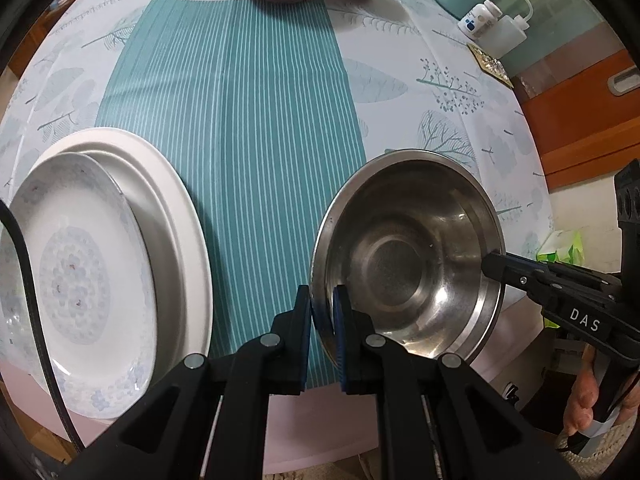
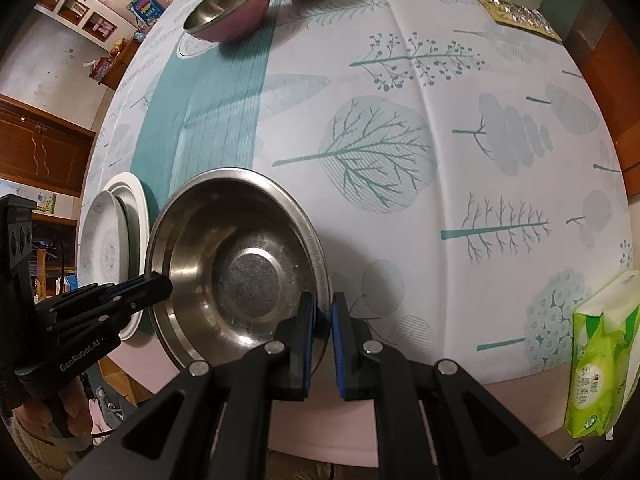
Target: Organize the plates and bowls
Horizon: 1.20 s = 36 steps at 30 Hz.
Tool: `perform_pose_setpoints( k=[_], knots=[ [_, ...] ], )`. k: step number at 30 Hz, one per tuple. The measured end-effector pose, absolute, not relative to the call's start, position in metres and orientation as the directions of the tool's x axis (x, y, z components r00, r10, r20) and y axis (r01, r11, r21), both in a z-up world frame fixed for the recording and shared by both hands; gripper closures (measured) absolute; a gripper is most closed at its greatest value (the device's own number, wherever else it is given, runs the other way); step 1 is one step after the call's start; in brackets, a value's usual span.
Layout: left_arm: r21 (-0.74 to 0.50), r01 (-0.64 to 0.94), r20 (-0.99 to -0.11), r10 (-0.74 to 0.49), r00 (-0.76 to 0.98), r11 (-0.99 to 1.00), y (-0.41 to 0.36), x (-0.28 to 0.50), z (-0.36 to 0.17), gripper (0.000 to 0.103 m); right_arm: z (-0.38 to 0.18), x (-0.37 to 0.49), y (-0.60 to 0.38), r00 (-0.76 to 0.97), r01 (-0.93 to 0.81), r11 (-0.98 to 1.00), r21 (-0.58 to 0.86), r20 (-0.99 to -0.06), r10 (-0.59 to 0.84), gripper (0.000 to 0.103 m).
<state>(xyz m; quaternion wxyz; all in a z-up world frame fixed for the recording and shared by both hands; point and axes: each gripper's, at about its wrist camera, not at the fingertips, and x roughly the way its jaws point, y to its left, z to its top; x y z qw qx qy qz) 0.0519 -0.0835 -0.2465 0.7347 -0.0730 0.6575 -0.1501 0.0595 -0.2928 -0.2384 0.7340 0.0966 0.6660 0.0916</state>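
pinching the steel bowl [image 1: 408, 256] by opposite rims: left tongs [image 1: 322, 312] clamping the near-left rim, right tongs [image 2: 320, 316] clamping the other, bowl hanging over the table's near edge. showing stacked glossy white plates [image 1: 120, 248] large only in the left view; showing a green tissue pack [image 2: 604, 364] fully only in the right. sitting far back, a pink bowl [image 2: 228, 10].

Shiny scuffed metal bowl [image 1: 408, 256], glossy ceramic plates [image 1: 132, 240], matt printed tablecloth [image 1: 260, 120].

soft, even indoor light; dull glare streaks inside the round stainless steel bowl [image 1: 408, 252], faint shadow beside the stacked white plates [image 1: 132, 240]. both views sharp at centre, strongly bowed with black corners.
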Motion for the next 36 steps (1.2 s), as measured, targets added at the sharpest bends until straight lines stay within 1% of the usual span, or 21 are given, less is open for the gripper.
perform_pose_setpoints(
  k=[12,15,17,20,21,22,23,26,36],
  knots=[
    [-0.303,0.113,-0.943,-0.315,0.111,0.946,-0.084,0.052,-0.247,0.094,-0.244,0.064,-0.29,0.083,-0.028,0.968,0.249,-0.965,0.25,0.093],
    [-0.319,0.103,-0.938,-0.329,0.111,0.942,-0.083,0.053,-0.246,0.086,-0.243,0.065,-0.288,0.084,-0.041,0.971,0.235,-0.968,0.238,0.093],
    [-0.32,0.101,-0.936,-0.33,0.118,0.942,-0.083,0.053,-0.244,0.074,-0.243,0.066,-0.287,0.087,-0.047,0.973,0.226,-0.97,0.229,0.092],
    [-0.307,0.101,-0.937,-0.319,0.143,0.946,-0.083,0.053,-0.239,0.062,-0.244,0.067,-0.286,0.082,-0.042,0.971,0.235,-0.968,0.238,0.091],
    [-0.306,0.102,-0.936,-0.319,0.147,0.947,-0.083,0.053,-0.238,0.059,-0.244,0.068,-0.286,0.08,-0.039,0.97,0.24,-0.967,0.242,0.09],
    [-0.308,0.097,-0.935,-0.32,0.152,0.946,-0.082,0.054,-0.236,0.053,-0.244,0.068,-0.287,0.078,-0.037,0.969,0.243,-0.966,0.246,0.09],
    [-0.31,0.091,-0.934,-0.321,0.158,0.946,-0.081,0.054,-0.234,0.05,-0.244,0.068,-0.287,0.077,-0.036,0.969,0.246,-0.966,0.248,0.09],
    [-0.315,0.078,-0.931,-0.324,0.166,0.946,-0.079,0.056,-0.231,0.048,-0.244,0.069,-0.288,0.075,-0.032,0.966,0.256,-0.963,0.258,0.089],
    [-0.31,0.057,-0.932,-0.315,0.181,0.949,-0.08,0.057,-0.229,0.048,-0.234,0.07,-0.287,0.094,-0.064,0.97,0.236,-0.966,0.242,0.088]
  ],
)
